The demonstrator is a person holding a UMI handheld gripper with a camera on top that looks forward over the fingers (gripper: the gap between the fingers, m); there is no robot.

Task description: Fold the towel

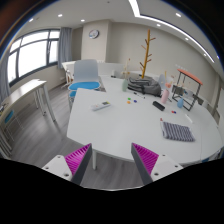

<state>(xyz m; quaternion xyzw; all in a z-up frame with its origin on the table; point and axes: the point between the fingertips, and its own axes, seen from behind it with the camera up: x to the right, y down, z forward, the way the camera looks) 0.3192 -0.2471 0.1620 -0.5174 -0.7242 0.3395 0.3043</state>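
A small grey striped towel (178,131) lies flat on the white table (120,125), near its right edge. It is ahead of my fingers and to their right, well apart from them. My gripper (112,158) is open and empty, held above the table's near edge. The two magenta pads (80,158) stand wide apart with only the table top and floor between them.
On the table's far part lie a white remote-like object (103,104), a black object (158,105), small items, a wooden branch stand (148,50) and a wire rack (188,88). A blue chair (85,85) stands behind the table, and a desk (25,95) under the window at left.
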